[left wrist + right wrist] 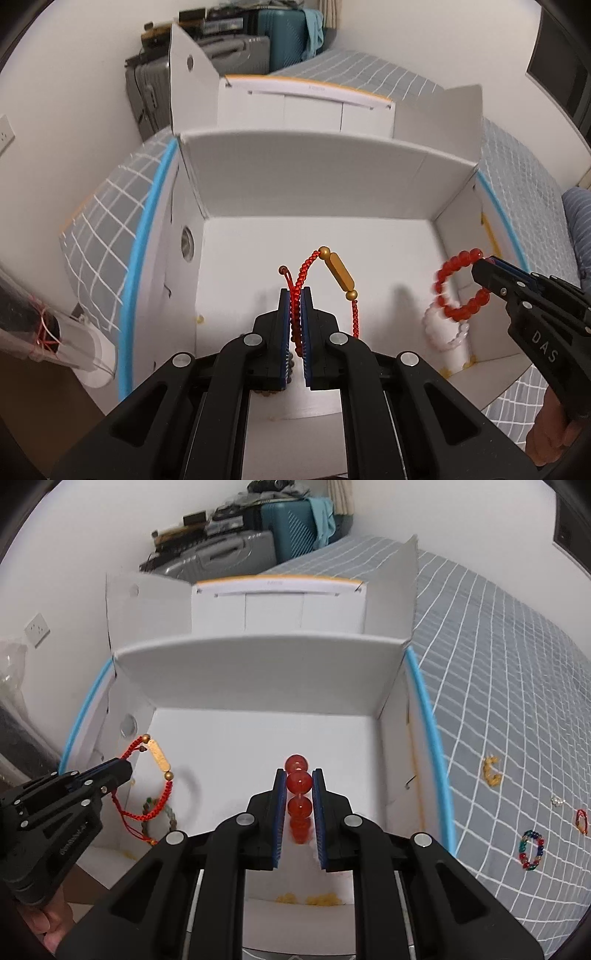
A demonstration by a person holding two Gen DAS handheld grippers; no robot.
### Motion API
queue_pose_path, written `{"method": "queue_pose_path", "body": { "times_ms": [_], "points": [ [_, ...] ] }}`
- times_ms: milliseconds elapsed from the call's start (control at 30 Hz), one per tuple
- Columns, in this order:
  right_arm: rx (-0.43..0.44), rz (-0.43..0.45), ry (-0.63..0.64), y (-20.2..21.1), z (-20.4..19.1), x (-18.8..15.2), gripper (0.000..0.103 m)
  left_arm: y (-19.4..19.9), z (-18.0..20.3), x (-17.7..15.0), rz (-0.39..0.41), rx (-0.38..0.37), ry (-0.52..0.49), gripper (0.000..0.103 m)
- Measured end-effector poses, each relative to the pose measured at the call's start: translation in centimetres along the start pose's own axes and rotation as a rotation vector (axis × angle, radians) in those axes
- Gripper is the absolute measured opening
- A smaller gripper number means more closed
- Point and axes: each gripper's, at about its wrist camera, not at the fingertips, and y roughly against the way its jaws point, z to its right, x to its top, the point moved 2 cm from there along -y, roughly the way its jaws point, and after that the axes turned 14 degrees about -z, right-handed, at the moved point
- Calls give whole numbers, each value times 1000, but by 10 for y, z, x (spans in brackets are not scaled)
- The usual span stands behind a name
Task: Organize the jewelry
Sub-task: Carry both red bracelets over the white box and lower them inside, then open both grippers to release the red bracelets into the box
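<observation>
My left gripper [295, 295] is shut on a red cord bracelet with a gold bar [341, 275] and holds it above the floor of an open white box [314, 177]. It shows at the left of the right wrist view [127, 766], with the bracelet [159, 757] hanging from it. My right gripper [299, 775] is shut on a red bead bracelet [298, 782] over the box. In the left wrist view that gripper [484, 264] is at the right, with the red bead bracelet [458, 284] dangling. A white bead bracelet [448, 330] lies on the box floor below it.
The box [258, 653] sits on a grey checked bedspread [498, 701]. A green bead bracelet [159, 812] lies in the box. On the bedspread to the right lie a multicoloured bead bracelet [532, 850], a yellow piece [493, 771], a small silver piece [557, 801] and a red ring-shaped piece [581, 821]. Suitcases [258, 542] stand behind.
</observation>
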Motion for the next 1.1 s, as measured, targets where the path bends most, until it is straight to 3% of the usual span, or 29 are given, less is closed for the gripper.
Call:
{"method": "queue_pose_path", "body": {
  "times_ms": [200, 233, 267, 300, 333, 400, 533, 733, 800, 1100],
  "points": [
    [-4, -16, 18, -3, -3, -2, 15, -6, -4, -1, -14, 26, 14, 8],
    [-7, -5, 19, 0, -2, -3, 19, -6, -5, 0, -15, 33, 19, 14],
    [-1, 3, 15, 3, -2, -3, 35, -5, -4, 0, -13, 38, 22, 20],
    [5, 11, 13, 5, -1, -2, 46, -4, -4, 0, -8, 40, 22, 39],
    [4, 26, 12, 10, 0, -2, 49, 1, -3, 0, 9, 47, 24, 56],
    [-8, 47, 11, 17, 3, -3, 59, 9, -1, -1, 43, 64, 18, 60],
    [-15, 93, -4, 33, 14, -5, 71, 23, 3, 0, 85, 60, 20, 82],
    [-31, 142, -10, 54, 34, -9, 81, 39, 22, 3, 142, 50, -2, 96],
    [-43, 161, -17, 62, 48, -12, 88, 42, 33, 4, 156, 49, -24, 97],
    [-159, 219, -140, 90, 144, -28, 94, 49, 114, 16, 195, 6, -149, 97]
  ]
}}
